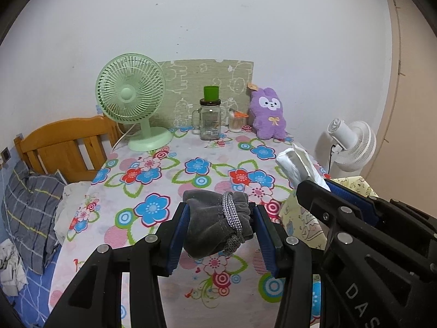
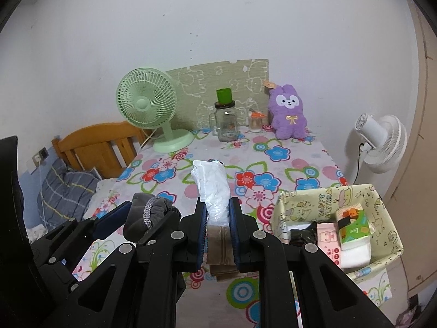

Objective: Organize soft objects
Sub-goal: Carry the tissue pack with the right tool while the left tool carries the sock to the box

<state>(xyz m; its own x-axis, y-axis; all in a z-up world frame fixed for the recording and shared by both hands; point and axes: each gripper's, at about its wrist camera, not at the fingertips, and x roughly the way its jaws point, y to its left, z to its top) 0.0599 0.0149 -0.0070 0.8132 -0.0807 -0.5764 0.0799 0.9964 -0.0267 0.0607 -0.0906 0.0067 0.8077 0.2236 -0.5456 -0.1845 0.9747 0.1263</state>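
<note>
A soft grey velvety pouch (image 1: 218, 222), bound with a braided cord, is sitting pinched between the blue pads of the left claw (image 1: 220, 235), which is holding it above the desk (image 1: 174, 183). To its right, the right claw (image 2: 217, 232) is gripping a crinkly white plastic packet (image 2: 211, 188) with its jaws nearly together (a folded tan cloth is hanging below them). Further right, a cartoon-printed fabric box (image 2: 382, 259) is holding tissue packs on the floral cloth. A purple plush (image 2: 289, 116) is leaning against the white wall.
</note>
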